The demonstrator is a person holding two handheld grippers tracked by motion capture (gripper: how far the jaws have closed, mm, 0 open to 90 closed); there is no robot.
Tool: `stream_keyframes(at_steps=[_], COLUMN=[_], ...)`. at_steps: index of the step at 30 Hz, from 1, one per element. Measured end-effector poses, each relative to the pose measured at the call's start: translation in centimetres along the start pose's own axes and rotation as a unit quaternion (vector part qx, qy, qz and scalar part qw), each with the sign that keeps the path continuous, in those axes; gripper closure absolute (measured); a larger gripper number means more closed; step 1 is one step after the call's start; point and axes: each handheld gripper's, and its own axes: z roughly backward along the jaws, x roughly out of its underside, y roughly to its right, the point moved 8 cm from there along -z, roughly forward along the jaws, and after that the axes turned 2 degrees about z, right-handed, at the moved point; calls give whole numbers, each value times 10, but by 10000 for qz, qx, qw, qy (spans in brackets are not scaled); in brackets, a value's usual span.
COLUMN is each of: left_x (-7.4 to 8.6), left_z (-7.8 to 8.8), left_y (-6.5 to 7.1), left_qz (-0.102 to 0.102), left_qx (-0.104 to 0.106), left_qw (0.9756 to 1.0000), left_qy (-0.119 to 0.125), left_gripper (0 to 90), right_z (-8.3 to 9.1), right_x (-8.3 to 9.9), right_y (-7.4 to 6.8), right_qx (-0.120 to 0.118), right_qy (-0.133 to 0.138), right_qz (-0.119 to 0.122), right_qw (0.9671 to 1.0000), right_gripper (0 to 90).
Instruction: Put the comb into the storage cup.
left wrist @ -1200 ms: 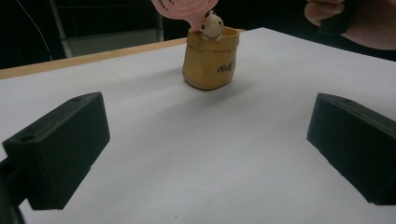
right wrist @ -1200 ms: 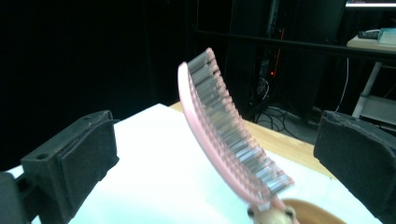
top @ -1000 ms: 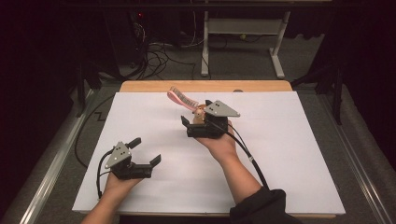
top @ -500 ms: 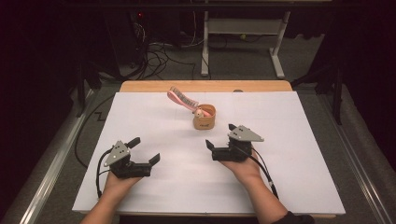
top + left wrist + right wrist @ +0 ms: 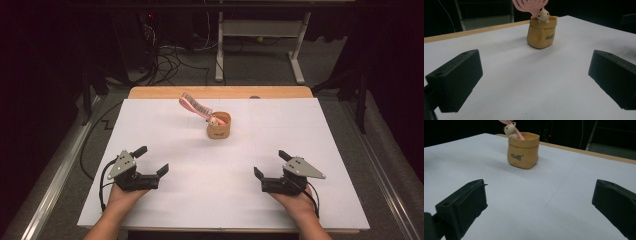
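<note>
Tan pouch (dark lettering), pink swatter, white table.

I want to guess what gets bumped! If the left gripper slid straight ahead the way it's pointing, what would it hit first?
Probably the little tan pouch holding the pink swatter. It sits ahead between the open jaws of the left gripper, a bit off centre, so depth is uncertain. Before it lies bare white table.

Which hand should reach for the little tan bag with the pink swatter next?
Probably the right. Both tongs, left and right, rest open near the front edge, but the bag sits slightly right of centre, and the swatter leans out leftward, leaving the right side clearer.
</note>
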Motion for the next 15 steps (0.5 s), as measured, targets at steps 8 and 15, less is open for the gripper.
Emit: stream_keyframes(at_steps=[8, 15], left_x=[0, 12], left_z=[-1, 6], left_y=[4, 8], left_qz=[-109, -199], left_qx=[-35, 20], left_qw=[9999, 9996], left_qy=[-58, -212], left_gripper=[0, 0], right_z=[49, 52], right_x=[14, 19], right_y=[24, 26], right_qx=[236, 259], right_qy=[281, 274], right_qz=[-197, -211], right_qw=[9991, 9991], right_gripper=[2, 2])
